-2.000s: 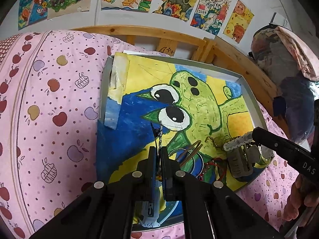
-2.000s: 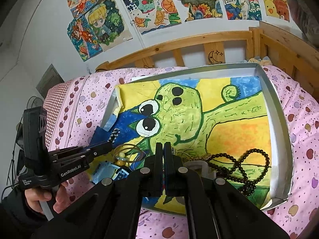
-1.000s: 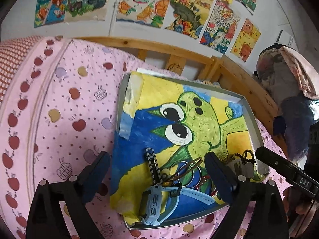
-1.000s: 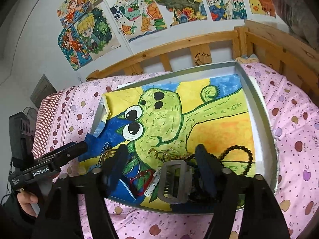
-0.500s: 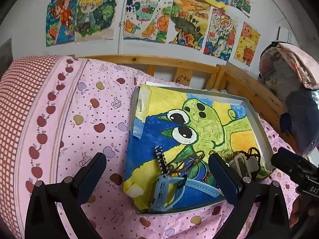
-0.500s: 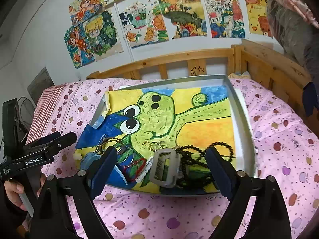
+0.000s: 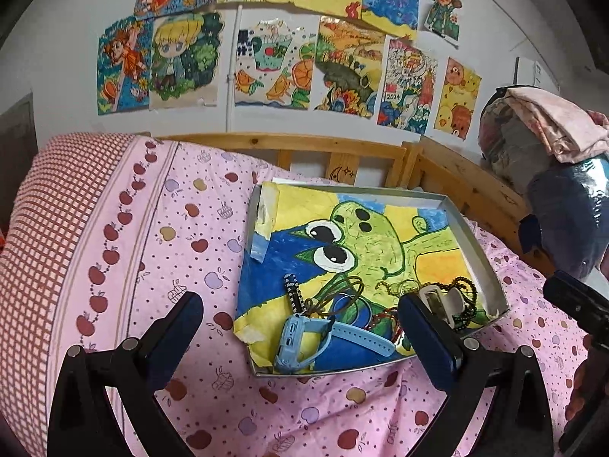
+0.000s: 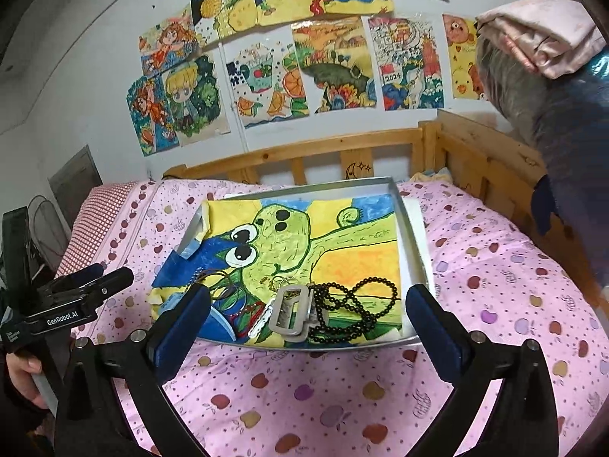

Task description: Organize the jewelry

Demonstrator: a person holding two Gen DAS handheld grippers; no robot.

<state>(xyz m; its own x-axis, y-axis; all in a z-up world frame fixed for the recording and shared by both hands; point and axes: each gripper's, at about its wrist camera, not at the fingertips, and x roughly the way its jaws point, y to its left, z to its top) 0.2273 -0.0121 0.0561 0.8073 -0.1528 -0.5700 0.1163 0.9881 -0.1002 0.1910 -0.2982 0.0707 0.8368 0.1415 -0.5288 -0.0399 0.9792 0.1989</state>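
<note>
A matt metal tray [image 8: 413, 243] rests on soft printed cotton bedding [image 8: 495, 266]. Glossy black beads [image 8: 354, 304] lie on painted paper [image 8: 342, 243]. The bed rail [image 8: 304, 148] is bare wood.

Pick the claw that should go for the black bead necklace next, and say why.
Right. The black bead necklace lies at the tray's near right corner, just ahead of the open right claw. The left claw, also open, faces the blue watch at the other end.

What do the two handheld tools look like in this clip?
Both are matte black. The left tool and right tool each have dark blue padded fingers and silver screws on angular arms. The left one's body bears white "GenRobot.AI" lettering. No cables visible.
</note>
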